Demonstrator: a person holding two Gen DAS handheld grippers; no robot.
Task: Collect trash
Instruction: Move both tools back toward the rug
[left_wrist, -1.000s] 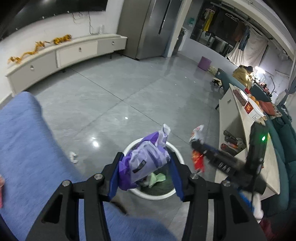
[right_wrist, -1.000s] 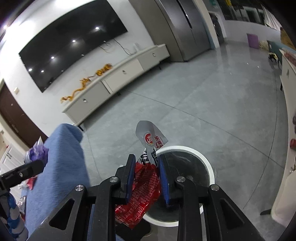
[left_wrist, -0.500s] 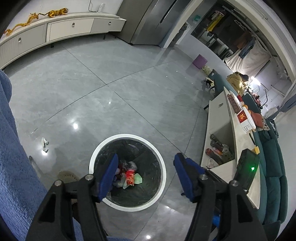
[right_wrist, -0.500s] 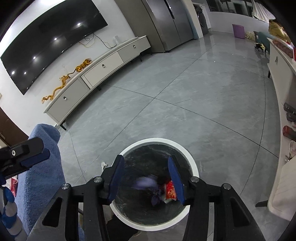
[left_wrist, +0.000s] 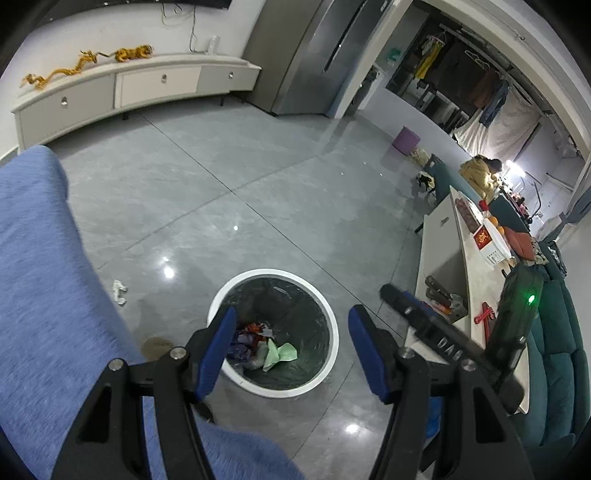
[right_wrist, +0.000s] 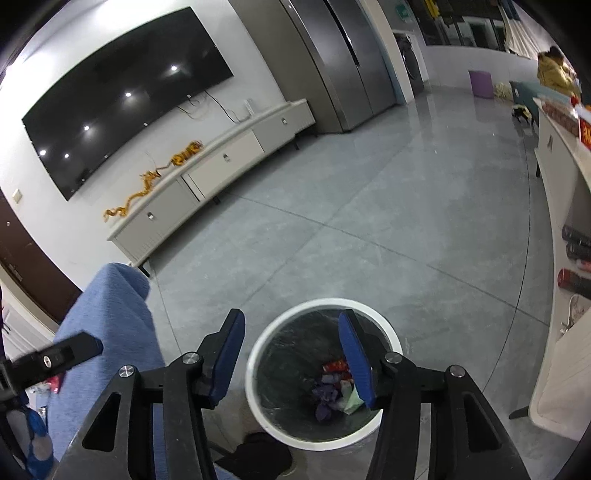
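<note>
Blue pads line the jaws of both grippers, and nothing is held in either. In the left wrist view the left gripper stands wide over the bin, its jaws parted and empty; in the right wrist view the jaws of the right gripper are seen opening, again with nothing between them.

Just beyond the pads, at the bottom of the black-lined bin, the collected wrappers lie crumpled: purple, red and a pale green scrap.

Further out, at middle left of the left wrist frame, a small white crumpled scrap lies on the grey floor tiles beside the blue fabric seat (probably tissue or paper, though it is too small to tell). It is judged to be light, soft and easily crushed, so little squeeze would be needed; it would best be pinched across its bunched middle, where the folds give the pads something to bite.
</note>
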